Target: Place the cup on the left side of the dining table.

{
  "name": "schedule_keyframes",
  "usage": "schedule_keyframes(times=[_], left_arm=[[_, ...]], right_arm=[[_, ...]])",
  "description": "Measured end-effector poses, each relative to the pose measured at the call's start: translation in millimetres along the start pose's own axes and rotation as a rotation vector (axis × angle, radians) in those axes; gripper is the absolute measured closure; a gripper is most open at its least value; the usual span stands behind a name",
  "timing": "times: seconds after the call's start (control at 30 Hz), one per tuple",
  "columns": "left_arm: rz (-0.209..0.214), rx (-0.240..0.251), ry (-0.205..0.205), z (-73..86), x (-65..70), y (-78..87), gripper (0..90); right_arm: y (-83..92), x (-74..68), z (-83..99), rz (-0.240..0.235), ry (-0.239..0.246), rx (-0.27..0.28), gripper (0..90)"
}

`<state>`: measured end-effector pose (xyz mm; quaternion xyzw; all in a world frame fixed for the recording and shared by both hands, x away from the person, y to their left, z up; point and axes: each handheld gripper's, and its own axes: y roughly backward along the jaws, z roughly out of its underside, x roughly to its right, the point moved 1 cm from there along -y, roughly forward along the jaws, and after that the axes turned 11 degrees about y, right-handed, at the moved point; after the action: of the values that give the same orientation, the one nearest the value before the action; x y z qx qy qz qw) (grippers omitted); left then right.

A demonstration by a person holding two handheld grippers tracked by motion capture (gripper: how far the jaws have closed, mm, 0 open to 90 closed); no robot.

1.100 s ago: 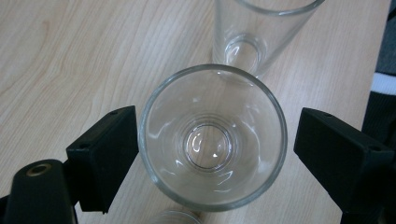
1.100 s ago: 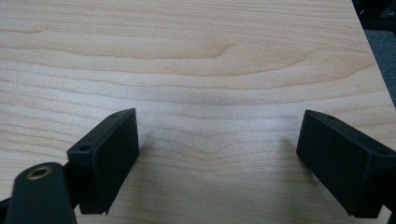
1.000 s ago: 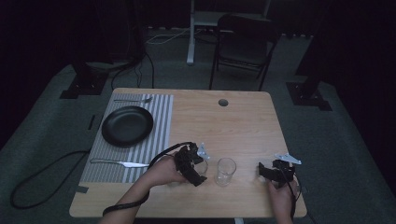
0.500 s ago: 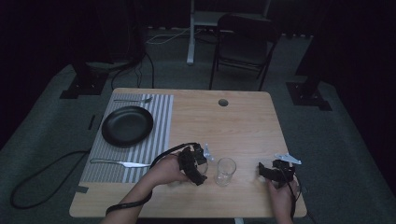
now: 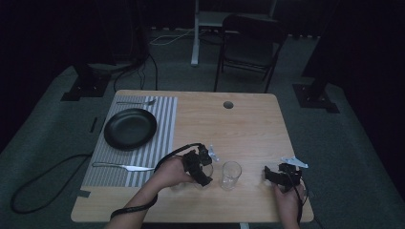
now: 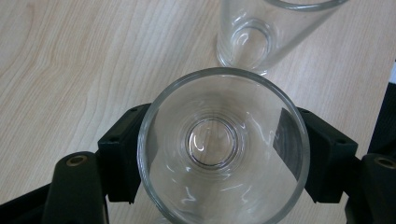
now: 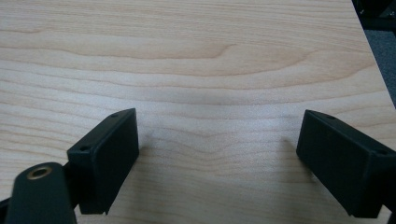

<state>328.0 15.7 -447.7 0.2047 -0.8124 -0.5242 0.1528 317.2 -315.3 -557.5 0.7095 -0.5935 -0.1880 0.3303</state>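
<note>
The left gripper (image 5: 204, 172) is sitting low in the middle of the high view, and its jaws have just been closing: a second ago they were standing apart beside the glass, now they are pinching a clear drinking glass (image 6: 223, 148) between the black pads, one pad pressing each side of the wall. In the left gripper view we are looking straight down into that glass, right in the frame's centre, upright on the wood. The left hand has barely shifted since then. A second glass (image 5: 230, 175) is standing just beside it, to the right in the high view, untouched and where it was before. The right gripper (image 5: 278, 175) is resting at lower right, unmoved, jaws spread wide over bare wood.

The table (image 5: 248, 129) is showing pale wood grain. On its left side a striped placemat (image 5: 165, 119) is carrying a black plate (image 5: 130, 128), a fork (image 5: 136, 102) above it, a knife (image 5: 123, 167) below. Beyond, at top centre, a dark folding chair (image 5: 248, 45) is standing on grey carpet in a dim room.
</note>
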Motion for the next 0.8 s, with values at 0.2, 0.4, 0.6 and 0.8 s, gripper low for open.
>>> schedule_keyframes(times=[0.2,0.4,0.6,0.8], left_arm=[[-0.002,-0.005,0.019,-2.0,-0.3,-0.3,28.5],[-0.051,0.027,0.050,-5.1,-4.8,2.4,28.6],[-0.044,0.035,0.068,-8.9,-9.0,7.2,28.7],[-0.038,0.023,0.075,-15.3,-17.2,8.3,28.6]], right_arm=[[0.0,0.0,0.0,0.000,0.000,0.000,12.5],[0.0,0.0,0.0,0.000,-0.001,0.000,12.6],[0.1,-0.1,-0.1,0.000,-0.002,0.000,12.6],[0.0,0.3,0.0,0.001,0.002,0.001,12.6]])
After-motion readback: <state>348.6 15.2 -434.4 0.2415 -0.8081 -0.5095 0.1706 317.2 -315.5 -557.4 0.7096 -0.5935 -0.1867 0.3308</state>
